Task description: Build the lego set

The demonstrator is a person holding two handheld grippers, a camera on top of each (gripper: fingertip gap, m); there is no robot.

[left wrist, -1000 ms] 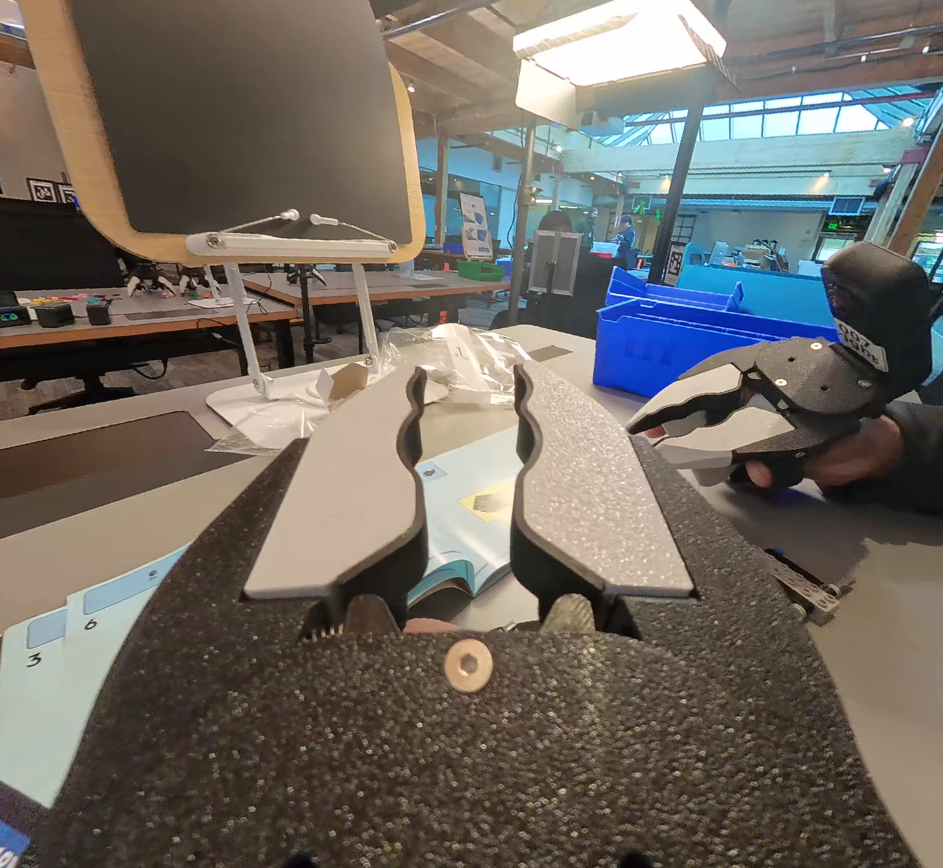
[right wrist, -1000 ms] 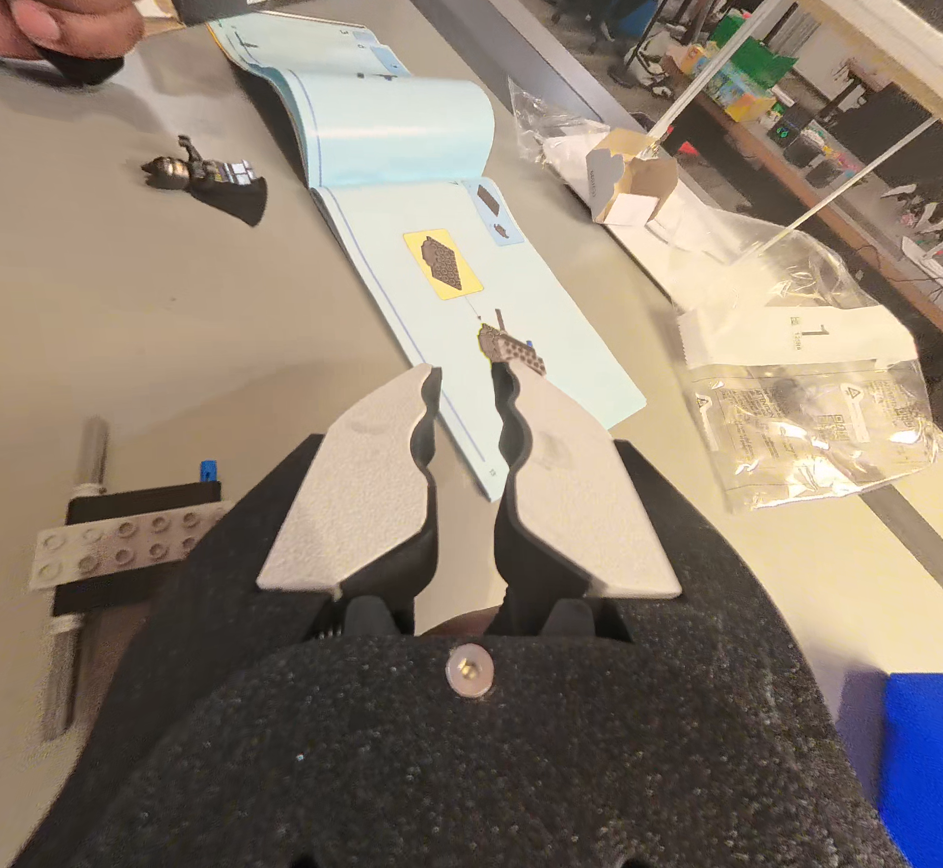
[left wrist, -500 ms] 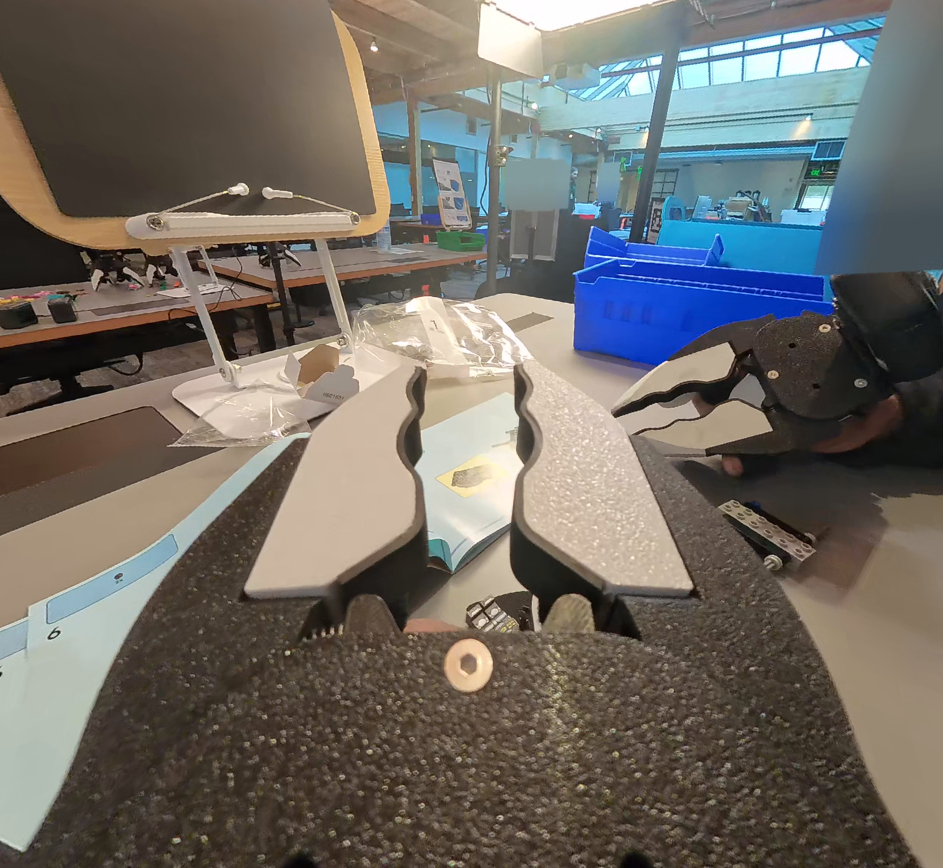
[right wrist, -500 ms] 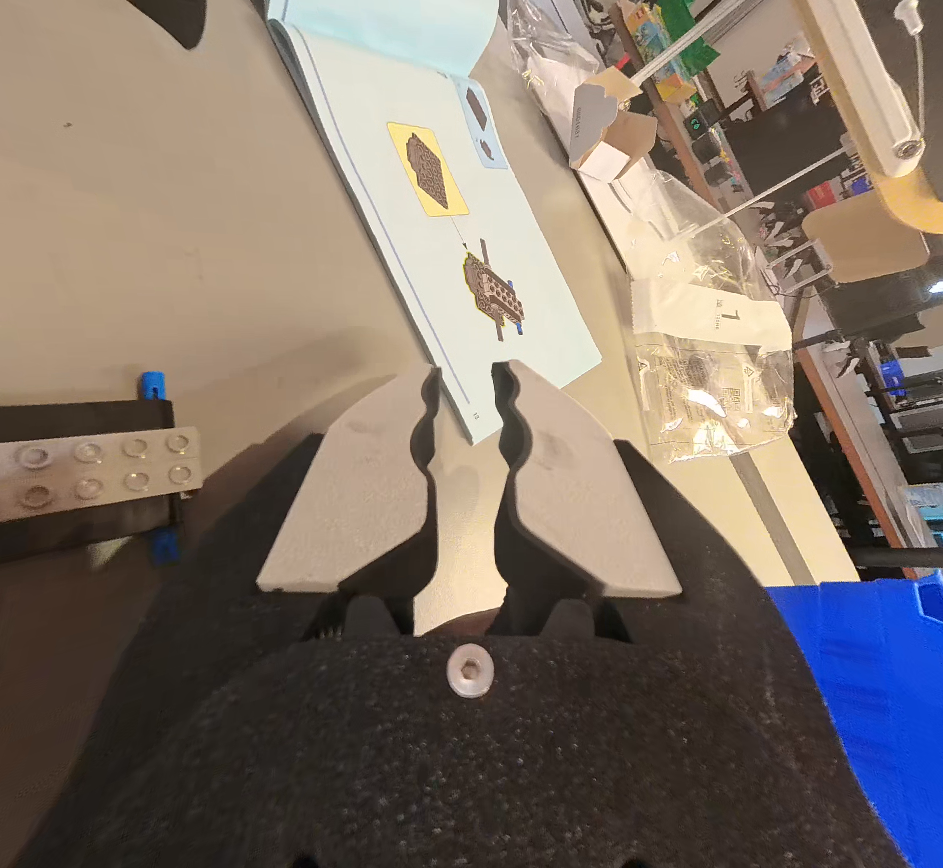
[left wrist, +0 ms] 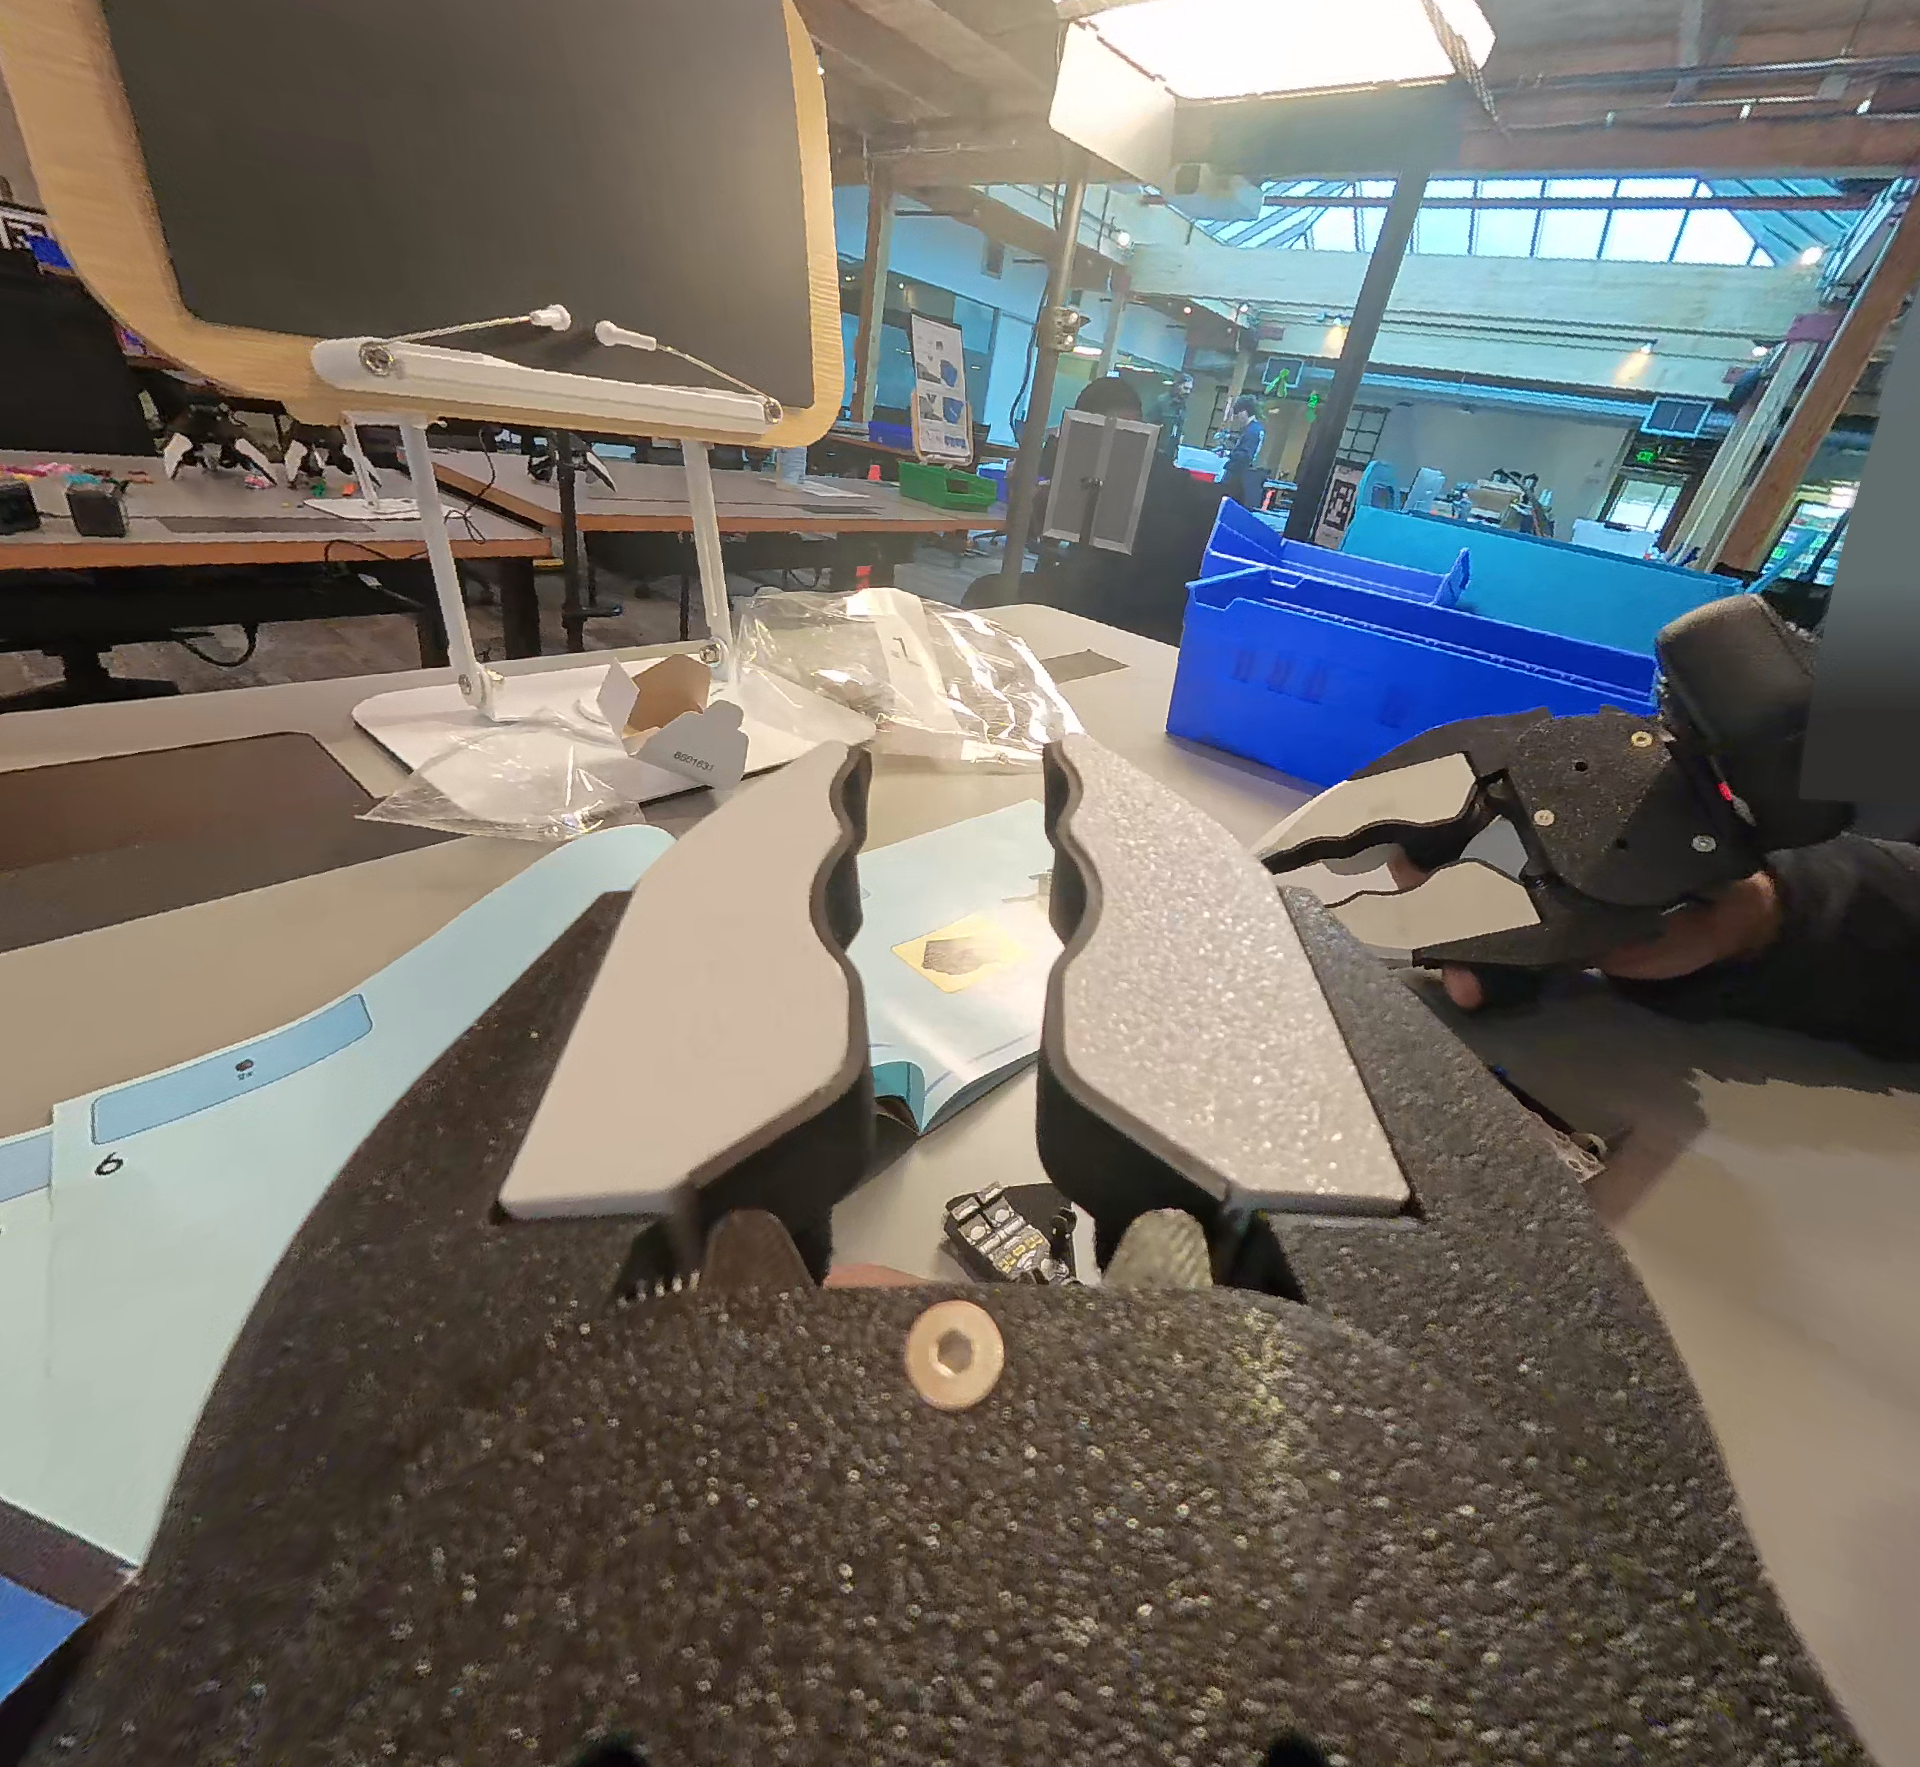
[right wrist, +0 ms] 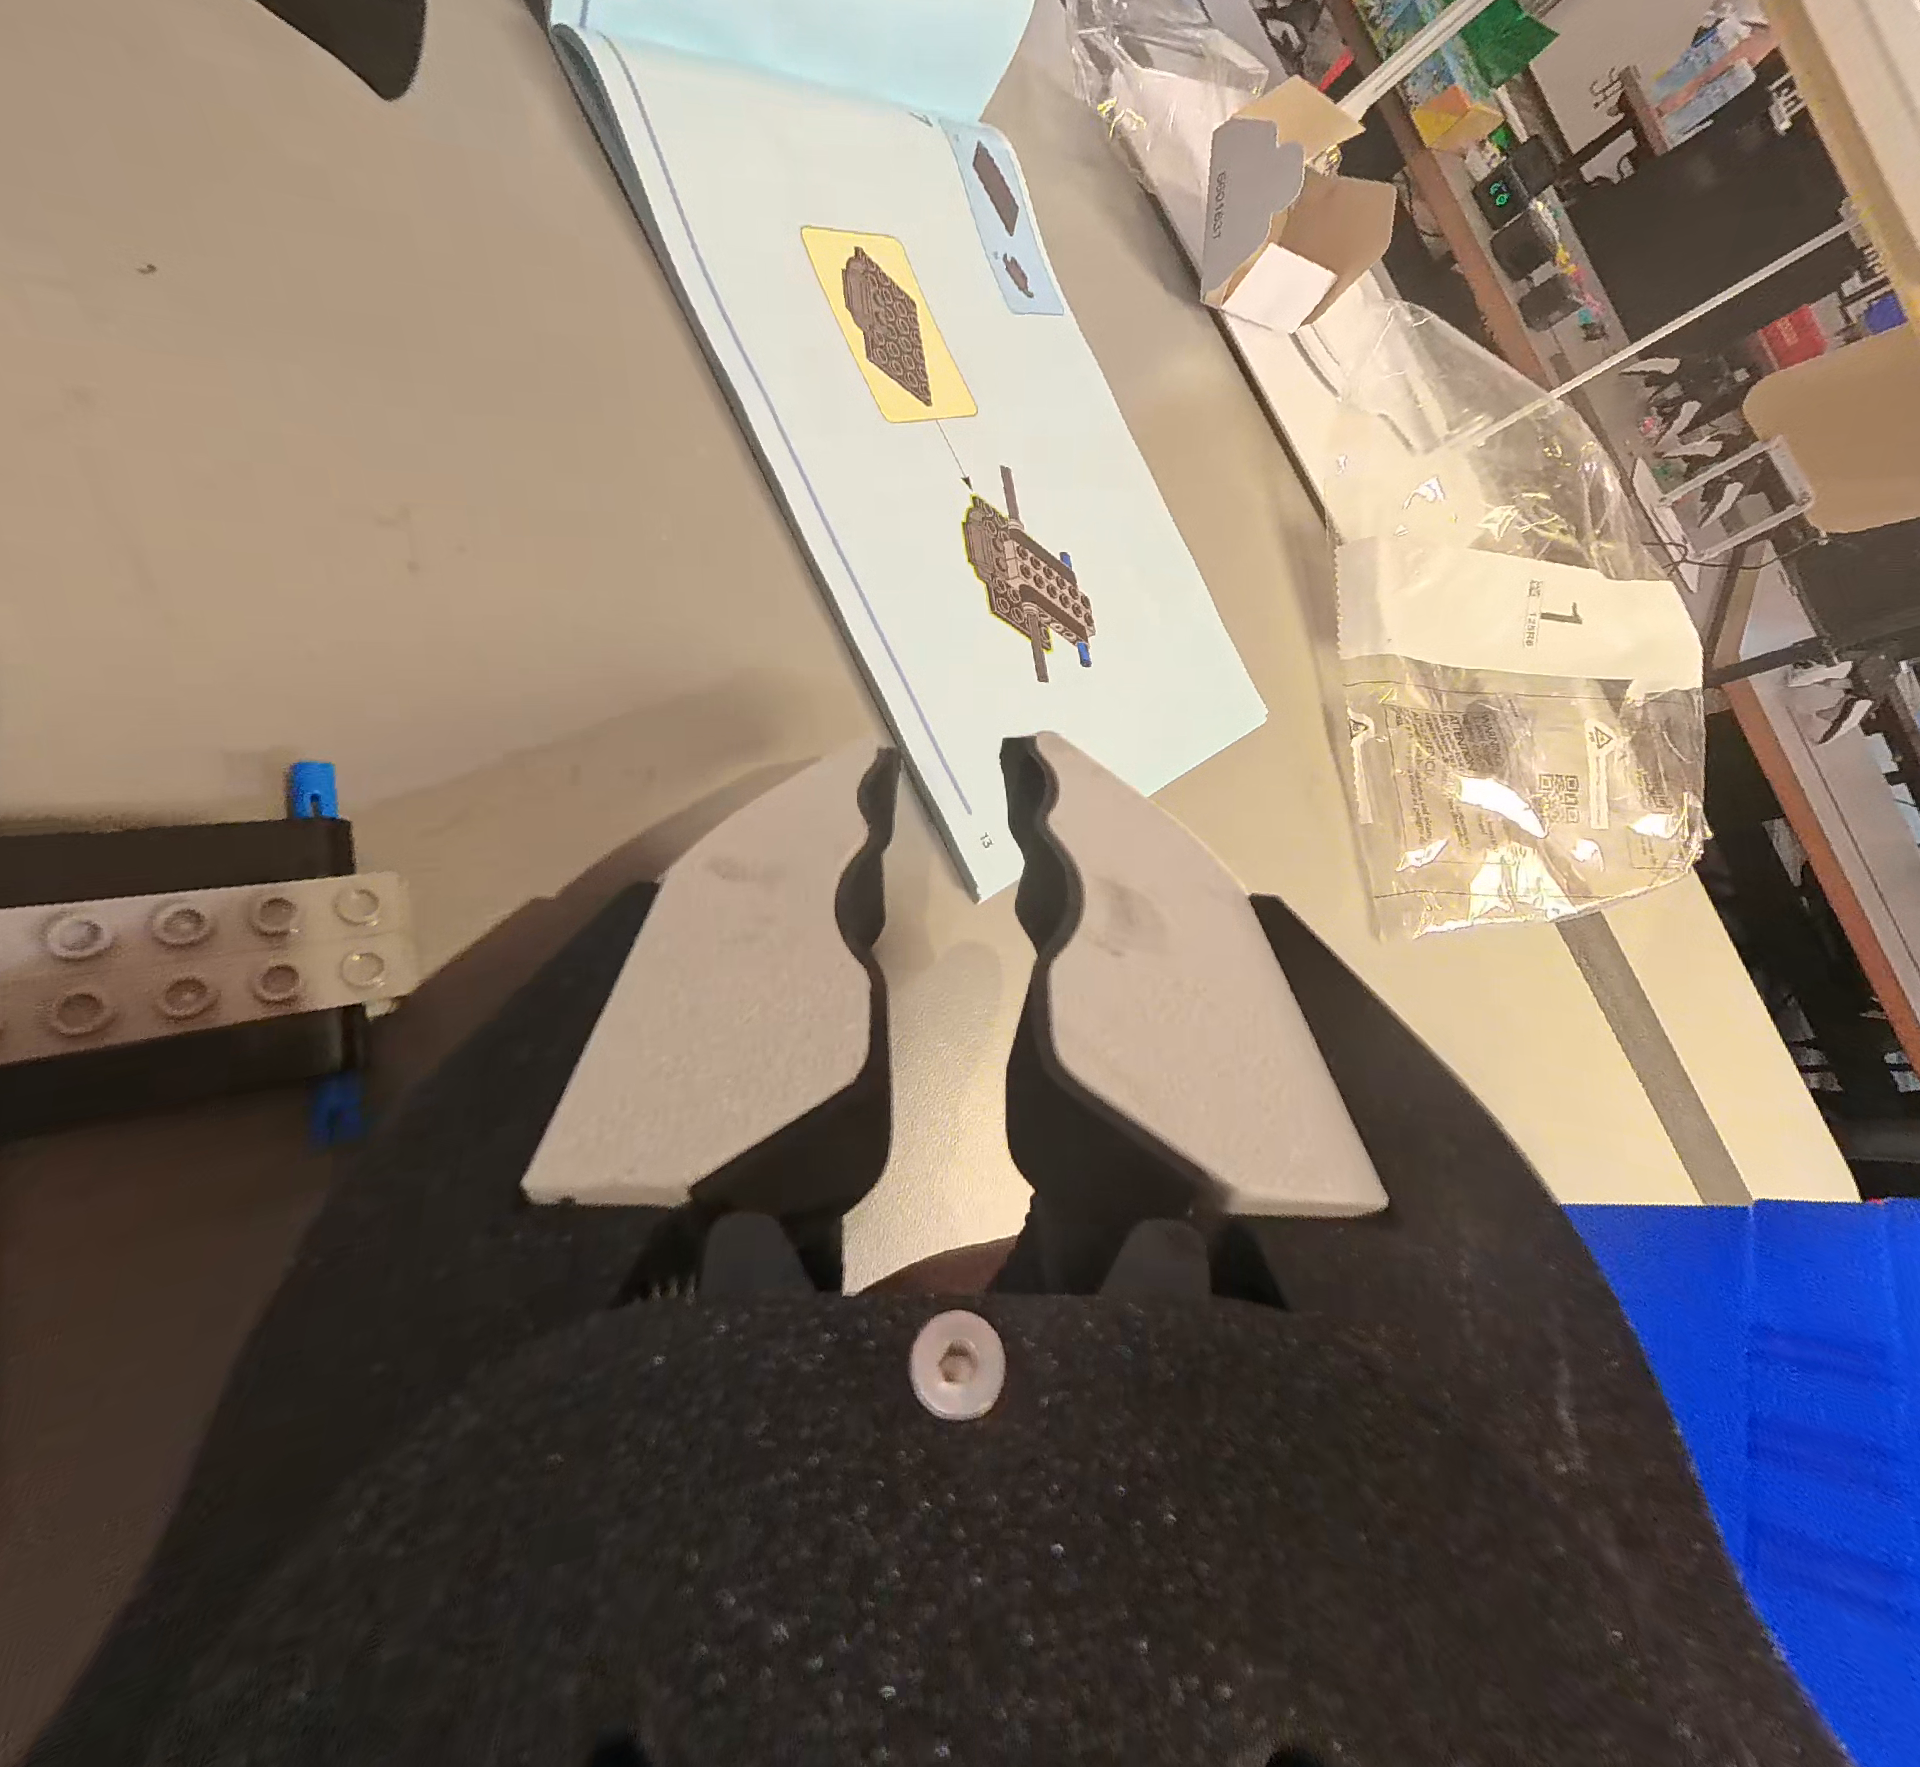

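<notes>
My left gripper (left wrist: 951, 761) is open with nothing between its fingers. It hovers low over the table above an open pale blue instruction booklet (left wrist: 966, 948). A small dark brick figure (left wrist: 997, 1234) lies under its base. My right gripper (right wrist: 951, 761) is open and empty over the booklet's near corner (right wrist: 935, 367). It also shows in the left wrist view (left wrist: 1299, 870), held by a hand on the table at the right. A grey studded plate on a black assembly with blue pins (right wrist: 197, 959) lies just left of the right gripper.
A blue bin (left wrist: 1403, 689) stands at the back right of the table and shows at the right wrist view's lower right (right wrist: 1818, 1509). Clear plastic bags (right wrist: 1507, 730) and a small open cardboard box (right wrist: 1288, 231) lie beyond the booklet. A dark board on a white stand (left wrist: 447, 107) rises at back left. The tips of one gripper are about 20 cm away from the tips of the other.
My right gripper swung away from the booklet's middle to its near corner, and the grey plate assembly came closer on its left. My left gripper's view shifted slightly. Both jaws kept their openings.
</notes>
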